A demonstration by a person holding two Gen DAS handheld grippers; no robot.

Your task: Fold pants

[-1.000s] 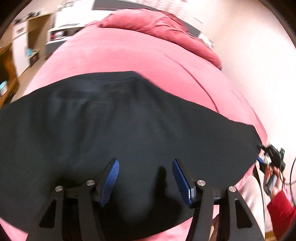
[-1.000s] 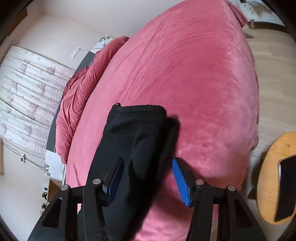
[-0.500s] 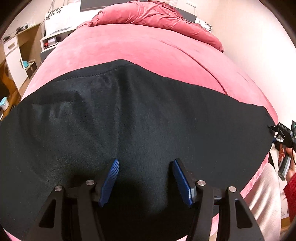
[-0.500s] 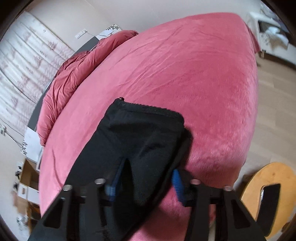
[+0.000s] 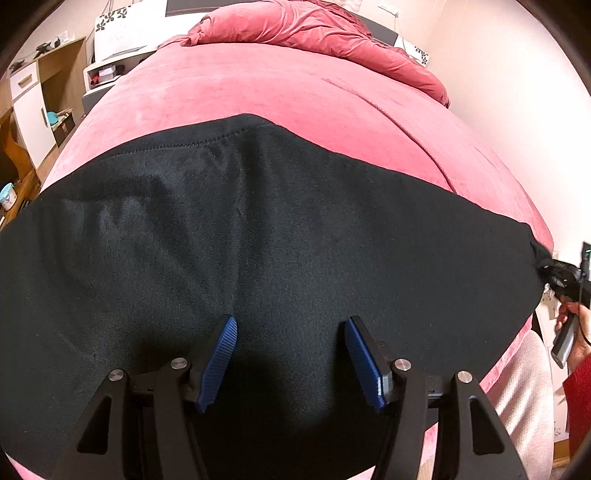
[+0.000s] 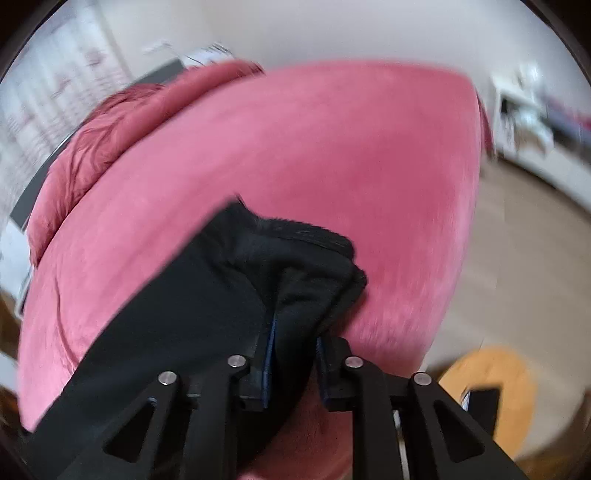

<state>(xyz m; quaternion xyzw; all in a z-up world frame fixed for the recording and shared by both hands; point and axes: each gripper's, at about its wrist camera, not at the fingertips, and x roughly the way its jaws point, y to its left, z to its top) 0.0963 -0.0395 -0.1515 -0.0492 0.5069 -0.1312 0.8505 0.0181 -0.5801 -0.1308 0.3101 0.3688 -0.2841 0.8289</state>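
Black pants (image 5: 258,240) lie spread across the near part of a pink bed (image 5: 277,92). My left gripper (image 5: 290,328) is open just above the pants' near edge, with cloth between and below its blue pads. My right gripper (image 6: 293,343) is shut on the hem end of the pants (image 6: 295,266), which bunches up between the fingers. In the left wrist view the right gripper (image 5: 561,280) shows at the far right, holding that end of the pants.
A crumpled pink duvet (image 5: 314,33) lies at the bed's head. Wooden shelves and a white cabinet (image 5: 29,96) stand left of the bed. A round wooden stool (image 6: 491,380) with a dark phone stands on the floor by the bed's corner.
My right gripper has closed on the hem end of the pants and lifted it a little. My left gripper has stayed open and moved slightly forward over the pants.
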